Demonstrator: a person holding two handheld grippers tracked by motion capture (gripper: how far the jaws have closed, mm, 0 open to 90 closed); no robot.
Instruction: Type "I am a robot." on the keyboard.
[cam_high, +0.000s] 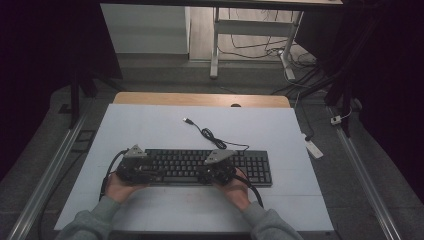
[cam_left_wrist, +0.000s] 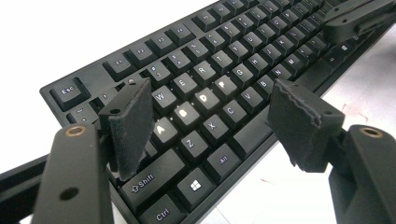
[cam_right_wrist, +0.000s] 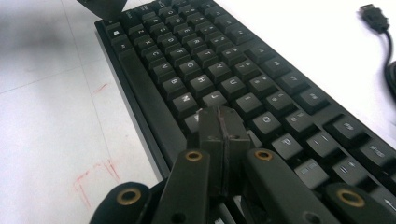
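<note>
A black keyboard (cam_high: 182, 161) (cam_left_wrist: 219, 60) (cam_right_wrist: 210, 60) lies across the near half of the white table top (cam_high: 150, 125). My left gripper (cam_high: 149, 168) (cam_left_wrist: 210, 93) hovers over the keyboard's left end, jaws open, with the A, S, D and Z keys between the pads and nothing held. My right gripper (cam_high: 210, 169) (cam_right_wrist: 219, 114) is shut, its two pads pressed flat together, the tip resting at the keys near the space bar's right end. Whether it presses a key I cannot tell. A hand holds each gripper from the near edge.
The keyboard's cable (cam_high: 207, 132) snakes away behind it and ends in a loose USB plug (cam_high: 187, 120) (cam_right_wrist: 373, 11) on the table. Red marks (cam_right_wrist: 95, 179) stain the surface in front of the keyboard. A desk frame (cam_high: 215, 45) and floor cables stand beyond the table.
</note>
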